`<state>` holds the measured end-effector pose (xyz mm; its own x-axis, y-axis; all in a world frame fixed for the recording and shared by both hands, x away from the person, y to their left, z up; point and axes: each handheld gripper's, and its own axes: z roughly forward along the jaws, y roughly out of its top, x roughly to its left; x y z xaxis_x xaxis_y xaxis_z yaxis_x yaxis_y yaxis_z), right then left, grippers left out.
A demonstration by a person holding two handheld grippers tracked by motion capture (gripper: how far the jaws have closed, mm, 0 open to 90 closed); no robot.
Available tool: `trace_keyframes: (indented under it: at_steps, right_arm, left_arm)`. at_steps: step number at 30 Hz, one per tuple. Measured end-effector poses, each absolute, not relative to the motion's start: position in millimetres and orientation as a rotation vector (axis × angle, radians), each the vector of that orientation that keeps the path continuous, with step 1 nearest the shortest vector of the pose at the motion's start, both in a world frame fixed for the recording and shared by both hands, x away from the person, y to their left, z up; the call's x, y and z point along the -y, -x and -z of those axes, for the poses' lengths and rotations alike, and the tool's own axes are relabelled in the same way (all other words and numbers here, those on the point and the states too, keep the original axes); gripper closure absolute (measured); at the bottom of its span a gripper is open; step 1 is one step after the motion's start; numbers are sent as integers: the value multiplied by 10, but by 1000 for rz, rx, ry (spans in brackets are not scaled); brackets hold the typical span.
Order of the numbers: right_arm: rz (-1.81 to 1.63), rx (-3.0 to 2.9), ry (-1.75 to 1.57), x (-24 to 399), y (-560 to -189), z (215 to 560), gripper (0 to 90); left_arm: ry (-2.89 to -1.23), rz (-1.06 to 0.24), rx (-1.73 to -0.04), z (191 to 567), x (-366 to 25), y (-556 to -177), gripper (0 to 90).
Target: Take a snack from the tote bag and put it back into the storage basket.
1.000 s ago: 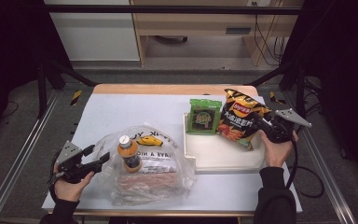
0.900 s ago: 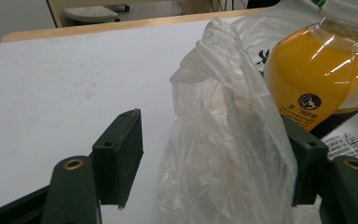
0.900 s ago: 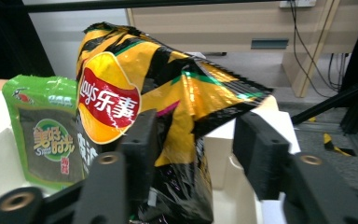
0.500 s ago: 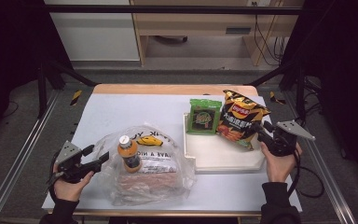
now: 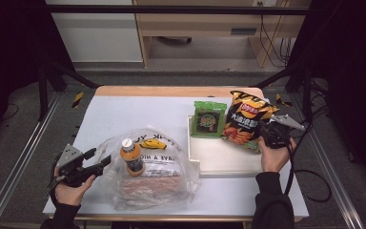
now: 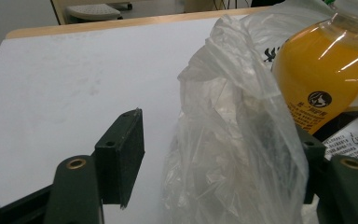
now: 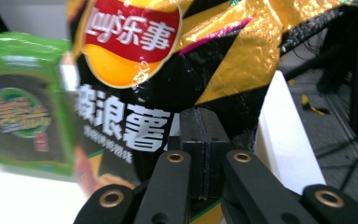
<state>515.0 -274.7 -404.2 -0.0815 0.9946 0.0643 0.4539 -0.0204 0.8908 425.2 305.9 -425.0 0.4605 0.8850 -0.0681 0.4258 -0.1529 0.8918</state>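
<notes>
Jaws of my right gripper have just been closing and now pinch the chip bag standing right ahead in the tray; lifting can begin.

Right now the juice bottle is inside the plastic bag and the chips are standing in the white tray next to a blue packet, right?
Not quite: the packet next to the chips is green, not blue, as the high view shows. The rest holds: the juice bottle is inside the plastic bag, and the chips stand in the white tray.
</notes>
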Motion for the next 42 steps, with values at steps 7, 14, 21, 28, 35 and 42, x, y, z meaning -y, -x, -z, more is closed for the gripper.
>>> trace_keyframes:
  at_steps: [7, 14, 21, 28, 35, 42]
  right_arm:
    - [-1023, -1568, -1558, 2773, -5289, 4031, 886]
    - [-1070, -1591, -1564, 2801, -5318, 4040, 807]
    - [-1105, -1599, -1522, 2782, -5225, 4006, 699]
    - [-1197, -1618, -1388, 2673, -4991, 3863, 601]
    - [-1309, -1639, -1326, 2594, -4732, 3809, 488]
    - [-1349, -1705, -1264, 2449, -4559, 3825, 443]
  left_arm:
    - [-1774, -601, -1123, 4282, -3040, -4264, 332]
    - [-1778, -598, -1117, 4281, -3030, -4263, 332]
    - [-1768, -600, -1114, 4260, -3046, -4252, 329]
    - [-1749, -616, -1101, 4189, -3063, -4215, 328]
    - [-1732, -625, -1093, 4139, -3067, -4182, 333]
    - [-1713, -632, -1078, 4059, -3084, -4146, 354]
